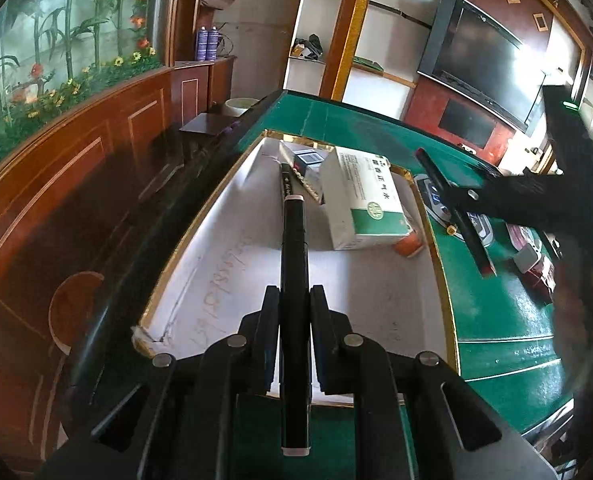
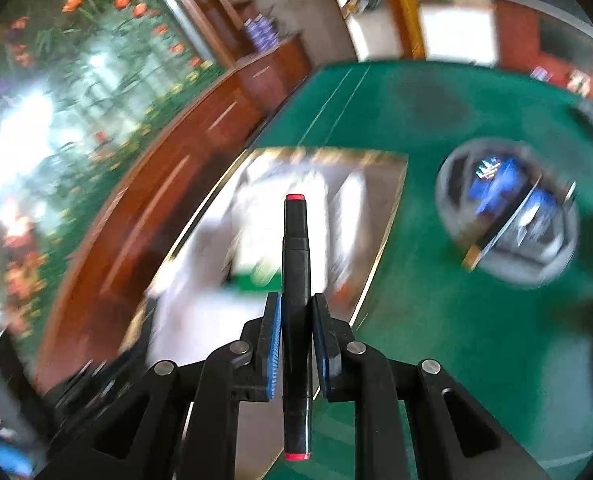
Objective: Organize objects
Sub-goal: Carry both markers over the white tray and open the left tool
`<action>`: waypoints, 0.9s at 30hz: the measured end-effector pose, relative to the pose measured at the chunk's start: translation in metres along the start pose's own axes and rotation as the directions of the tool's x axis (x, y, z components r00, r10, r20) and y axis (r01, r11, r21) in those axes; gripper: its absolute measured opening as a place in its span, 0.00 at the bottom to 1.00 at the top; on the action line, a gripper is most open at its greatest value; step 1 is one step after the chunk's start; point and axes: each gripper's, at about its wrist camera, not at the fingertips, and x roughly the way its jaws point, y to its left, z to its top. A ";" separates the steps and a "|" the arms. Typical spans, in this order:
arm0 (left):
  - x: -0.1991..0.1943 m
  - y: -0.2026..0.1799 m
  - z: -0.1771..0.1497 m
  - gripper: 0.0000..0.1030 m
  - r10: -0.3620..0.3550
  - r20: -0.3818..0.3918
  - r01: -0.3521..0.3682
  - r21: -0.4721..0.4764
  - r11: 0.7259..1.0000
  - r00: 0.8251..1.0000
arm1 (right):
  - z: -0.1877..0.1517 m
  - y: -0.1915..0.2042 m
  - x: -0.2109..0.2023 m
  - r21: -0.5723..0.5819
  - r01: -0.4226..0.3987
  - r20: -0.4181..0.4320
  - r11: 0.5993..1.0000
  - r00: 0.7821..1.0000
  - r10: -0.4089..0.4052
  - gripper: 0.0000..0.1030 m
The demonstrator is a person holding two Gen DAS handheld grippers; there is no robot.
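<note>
My left gripper (image 1: 294, 292) is shut on a black marker with white ends (image 1: 294, 280), held lengthwise above a white box with a gold rim (image 1: 200, 280) on the green table. Inside the box lie a white-and-green medicine carton (image 1: 362, 204), a black pen (image 1: 287, 178) and smaller packs at the far end. My right gripper (image 2: 295, 300) is shut on a black marker with red ends (image 2: 295, 280), over the box's near right edge (image 2: 380, 248); its view is blurred. In the left wrist view the right gripper (image 1: 462, 200) shows at the right with its marker (image 1: 456, 212).
A round silver-and-blue device (image 2: 508, 216) lies on the green table (image 2: 416, 120) right of the box. An orange cap (image 1: 408, 246) sits by the carton. Red and white small items (image 1: 532, 260) lie at the right. A wooden counter (image 1: 76, 184) runs along the left.
</note>
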 end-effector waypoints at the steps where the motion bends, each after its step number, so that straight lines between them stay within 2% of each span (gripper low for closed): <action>1: 0.000 0.001 0.001 0.14 0.000 0.001 0.000 -0.002 1.000 1.000 | 0.005 -0.002 0.007 0.011 0.013 -0.006 1.000 1.000 -0.013 0.16; 4: 0.001 0.009 0.003 0.14 0.003 0.000 -0.003 -0.007 1.000 1.000 | 0.019 -0.002 0.038 0.037 0.032 -0.045 0.999 0.999 -0.030 0.16; 7: 0.004 0.013 0.003 0.14 0.003 -0.006 -0.003 -0.016 1.000 1.000 | 0.014 0.013 0.060 0.027 -0.072 -0.101 0.997 0.992 0.075 0.16; 9: 0.006 0.016 0.003 0.14 0.001 -0.009 -0.001 -0.023 1.000 1.000 | 0.001 0.030 0.065 -0.015 -0.170 -0.151 0.985 0.974 0.166 0.16; 12: 0.009 0.019 0.003 0.14 -0.010 -0.015 0.010 -0.033 0.999 1.000 | -0.019 0.039 0.064 -0.037 -0.241 -0.201 0.970 0.953 0.229 0.16; 20: 0.024 0.006 0.001 0.14 -0.037 -0.047 0.037 -0.001 0.999 0.998 | -0.042 -0.001 0.034 0.025 -0.202 -0.152 0.979 0.967 0.204 0.16; 24: 0.040 -0.005 0.000 0.14 -0.026 -0.074 0.027 0.013 1.000 0.997 | -0.045 0.009 0.032 0.015 -0.221 -0.164 0.975 0.962 0.220 0.16; 27: 0.052 -0.007 -0.002 0.14 0.010 -0.092 -0.008 0.018 1.000 0.996 | -0.052 0.018 0.040 0.002 -0.228 -0.187 0.974 0.956 0.224 0.16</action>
